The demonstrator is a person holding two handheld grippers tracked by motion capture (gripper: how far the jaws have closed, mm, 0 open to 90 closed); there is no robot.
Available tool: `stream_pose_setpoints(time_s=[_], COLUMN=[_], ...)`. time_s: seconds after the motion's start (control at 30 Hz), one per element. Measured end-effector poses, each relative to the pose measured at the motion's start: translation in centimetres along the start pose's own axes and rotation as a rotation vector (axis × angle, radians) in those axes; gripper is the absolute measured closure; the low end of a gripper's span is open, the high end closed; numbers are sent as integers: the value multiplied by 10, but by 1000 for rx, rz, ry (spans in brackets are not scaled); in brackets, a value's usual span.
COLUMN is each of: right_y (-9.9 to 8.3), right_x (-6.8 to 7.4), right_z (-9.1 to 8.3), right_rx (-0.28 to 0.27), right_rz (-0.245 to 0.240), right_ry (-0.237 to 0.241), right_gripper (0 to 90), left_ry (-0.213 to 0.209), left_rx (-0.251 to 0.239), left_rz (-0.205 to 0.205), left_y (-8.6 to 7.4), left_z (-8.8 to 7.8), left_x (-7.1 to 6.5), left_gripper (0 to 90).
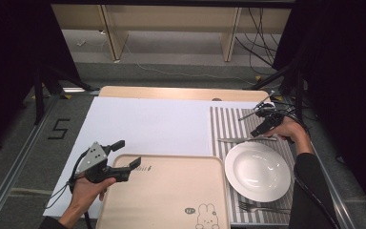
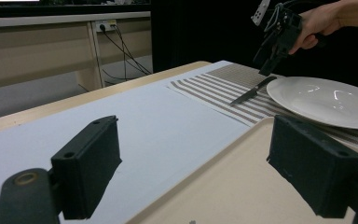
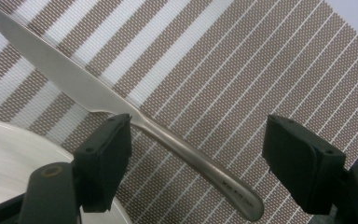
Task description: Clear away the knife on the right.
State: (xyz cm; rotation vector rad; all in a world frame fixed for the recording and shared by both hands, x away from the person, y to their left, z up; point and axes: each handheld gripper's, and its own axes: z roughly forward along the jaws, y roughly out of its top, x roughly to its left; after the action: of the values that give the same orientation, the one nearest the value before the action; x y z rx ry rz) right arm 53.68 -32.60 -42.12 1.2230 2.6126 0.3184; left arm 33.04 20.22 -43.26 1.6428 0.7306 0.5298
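A silver table knife (image 1: 245, 140) lies flat on the striped placemat (image 1: 224, 124), just beyond the white deep plate (image 1: 257, 171). My right gripper (image 1: 259, 131) hovers over the knife's handle end, jaws open. In the right gripper view the knife (image 3: 65, 79) runs diagonally, its handle lying between the spread jaws of the right gripper (image 3: 204, 161) without contact, and the plate's rim (image 3: 9, 158) sits at lower left. My left gripper (image 1: 127, 155) is open and holds nothing over the far left corner of the wooden tray (image 1: 171, 191). The left gripper view shows the left gripper (image 2: 200, 172), the knife (image 2: 254, 89) and the right gripper (image 2: 268, 65).
A fork (image 1: 262, 208) lies on the placemat in front of the plate. A white sheet (image 1: 143, 124) covers the table left of the placemat. The tray bears a rabbit drawing (image 1: 207, 214). Cables hang past the table's far right corner.
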Motion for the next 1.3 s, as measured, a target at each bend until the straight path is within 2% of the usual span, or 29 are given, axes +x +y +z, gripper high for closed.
stream_pose_setpoints(time_s=[0.07, 0.2, 0.3, 0.37, 0.4, 0.43, 0.5, 0.6, 0.77, 0.8, 0.83, 0.9, 1.23, 1.3], right_y=[0, 1, 0, 0, 0, -1, -1, 0, -1, -2, -1, -2, -3, -2], right_x=[1, 0, -1, -1, 0, -1, -1, 0, -2, -3, -2, -2, -1, 0], right_z=[1, 7, 9, 12, 12, 14, 17, 18, 21, 22, 22, 23, 27, 27], right_rx=[26, 37, 67, 56, 71, 66, 81, 92, 108, 102, 112, 119, 158, 168], right_rz=[11, -2, -3, -10, 5, -25, -35, -12, -15, -34, -15, -17, -63, -44], right_ry=[5, -4, -4, -10, 0, -2, -10, -7, 4, 0, 4, 0, -11, -13], right_gripper=[249, 252, 253, 253, 253, 253, 253, 257, 261, 265, 268, 271, 288, 300], left_ry=[1, 0, -1, -2, -4, -5, -3, -5, -6, -6, -6, -5, -8, -2], left_rx=[0, 0, -1, -6, -10, -11, -5, -6, -2, -2, -2, -2, -5, -5], left_rz=[-1, -1, 0, -4, -5, -5, -2, -1, 4, 4, 4, 5, 10, 11], left_y=[0, 0, 0, 0, 0, 0, 0, 0, 0, 0, 0, 0, 0, 0], left_z=[0, 1, 0, 0, 0, 0, 0, 0, 0, 0, 0, 0, 0, 0], left_x=[0, 0, 0, 0, 0, 0, 0, -1, -1, -1, -1, -1, -1, -1], left_gripper=[159, 159, 159, 158, 158, 158, 158, 158, 158, 158, 158, 158, 158, 158])
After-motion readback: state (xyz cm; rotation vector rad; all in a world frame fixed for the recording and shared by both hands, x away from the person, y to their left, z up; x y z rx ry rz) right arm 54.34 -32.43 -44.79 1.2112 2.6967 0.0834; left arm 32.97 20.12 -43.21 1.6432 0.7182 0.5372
